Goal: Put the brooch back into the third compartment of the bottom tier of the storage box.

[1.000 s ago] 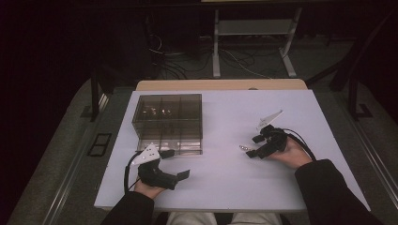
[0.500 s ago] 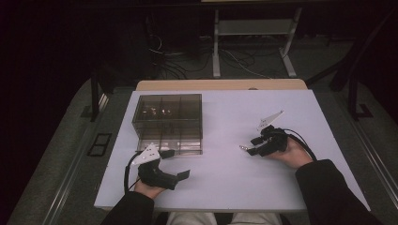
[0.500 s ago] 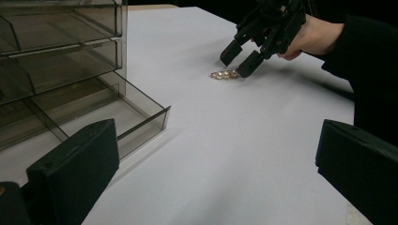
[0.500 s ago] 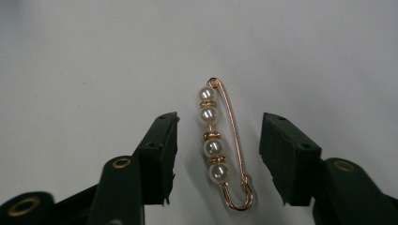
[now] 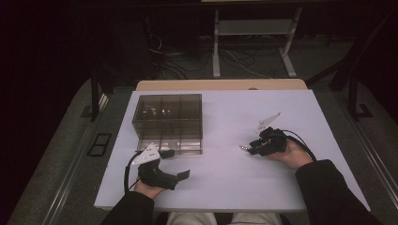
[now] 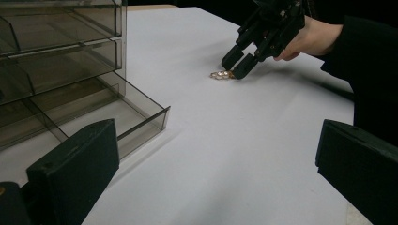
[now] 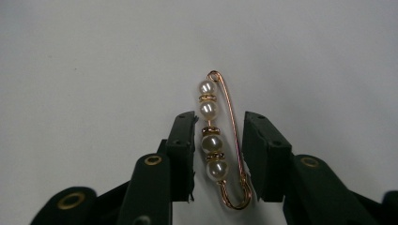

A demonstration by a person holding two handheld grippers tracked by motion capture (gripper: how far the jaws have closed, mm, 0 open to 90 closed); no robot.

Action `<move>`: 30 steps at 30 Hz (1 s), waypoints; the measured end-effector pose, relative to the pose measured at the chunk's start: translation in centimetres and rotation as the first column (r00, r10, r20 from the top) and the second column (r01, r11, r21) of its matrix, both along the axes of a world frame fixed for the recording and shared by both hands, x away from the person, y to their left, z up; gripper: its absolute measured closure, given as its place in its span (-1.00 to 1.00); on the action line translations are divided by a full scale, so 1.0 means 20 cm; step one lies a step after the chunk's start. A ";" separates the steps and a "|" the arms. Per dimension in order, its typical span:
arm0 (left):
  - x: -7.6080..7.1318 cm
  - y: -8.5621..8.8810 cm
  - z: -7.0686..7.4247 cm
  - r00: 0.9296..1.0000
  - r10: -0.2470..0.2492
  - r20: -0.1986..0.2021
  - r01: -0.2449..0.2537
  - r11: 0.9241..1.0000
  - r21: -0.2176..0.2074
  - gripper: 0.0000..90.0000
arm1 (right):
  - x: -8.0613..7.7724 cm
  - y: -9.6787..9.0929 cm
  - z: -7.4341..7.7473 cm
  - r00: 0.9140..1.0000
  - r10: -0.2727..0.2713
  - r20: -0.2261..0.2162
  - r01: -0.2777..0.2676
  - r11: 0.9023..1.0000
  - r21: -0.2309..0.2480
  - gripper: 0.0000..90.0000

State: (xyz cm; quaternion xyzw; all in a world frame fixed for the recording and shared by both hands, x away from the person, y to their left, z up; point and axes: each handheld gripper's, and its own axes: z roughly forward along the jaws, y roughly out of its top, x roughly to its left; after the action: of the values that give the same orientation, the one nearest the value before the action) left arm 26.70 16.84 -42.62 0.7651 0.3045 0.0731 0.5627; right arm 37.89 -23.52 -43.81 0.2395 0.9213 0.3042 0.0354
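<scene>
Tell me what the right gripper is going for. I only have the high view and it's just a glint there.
Observer: A gold pin strung with four pearls. It lies flat on the table, lengthwise between the jaws of the right gripper.
Operator: Gripped yet?
Observer: Not quite. The jaws have just been closing on it, but the right gripper view shows a sliver of table on each side of the pin, so the pads aren't pressing yet.
</scene>
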 end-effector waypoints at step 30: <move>0.00 0.00 0.00 1.000 -0.005 0.001 0.005 1.000 -0.005 -1.00 | 0.04 -0.01 0.01 0.994 -0.063 -0.087 0.064 0.998 0.012 0.75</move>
State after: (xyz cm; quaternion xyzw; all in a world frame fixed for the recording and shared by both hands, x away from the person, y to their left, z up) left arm 26.65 16.83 -42.59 0.7643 0.3023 0.0714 0.5651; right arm 38.71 -23.66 -43.60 0.2818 0.9117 0.2991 0.0033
